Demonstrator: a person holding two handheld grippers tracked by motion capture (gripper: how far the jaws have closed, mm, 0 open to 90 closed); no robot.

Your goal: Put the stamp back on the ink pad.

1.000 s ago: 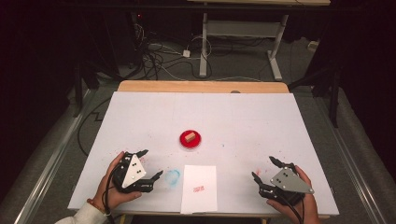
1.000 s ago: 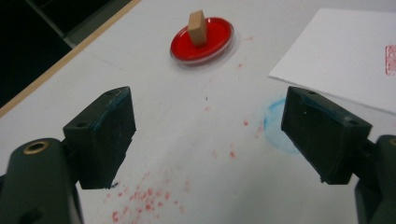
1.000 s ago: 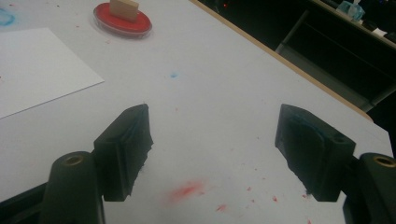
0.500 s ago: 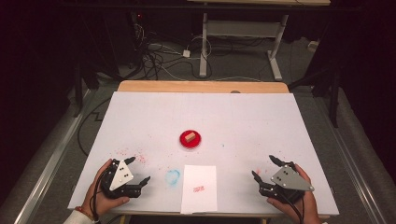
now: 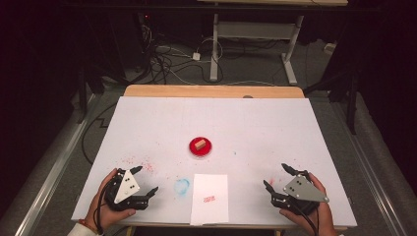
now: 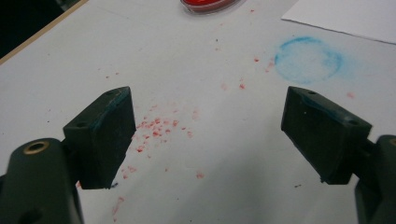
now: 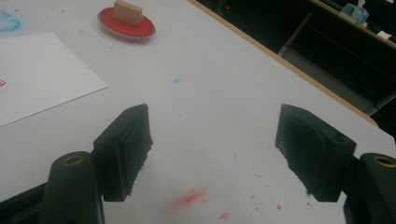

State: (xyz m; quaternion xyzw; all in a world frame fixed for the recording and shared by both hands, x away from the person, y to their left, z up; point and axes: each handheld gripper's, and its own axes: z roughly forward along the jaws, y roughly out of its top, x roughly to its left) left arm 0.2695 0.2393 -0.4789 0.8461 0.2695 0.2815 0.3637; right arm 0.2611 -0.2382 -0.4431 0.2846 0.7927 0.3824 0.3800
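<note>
From the high view I see my left hand-held gripper (image 5: 145,181) and my right hand-held gripper (image 5: 279,177) resting near the surface's (image 5: 295,132) front corners, both spread wide and empty. Between them lies the paper sheet (image 5: 210,197), and beyond it the red ink pad (image 5: 200,146) carrying the wooden stamp (image 5: 199,144).

In the left gripper view, a blue ring stain (image 6: 308,59) sits ahead.

In the right gripper view, the stamp sits on the pad, well apart.
</note>
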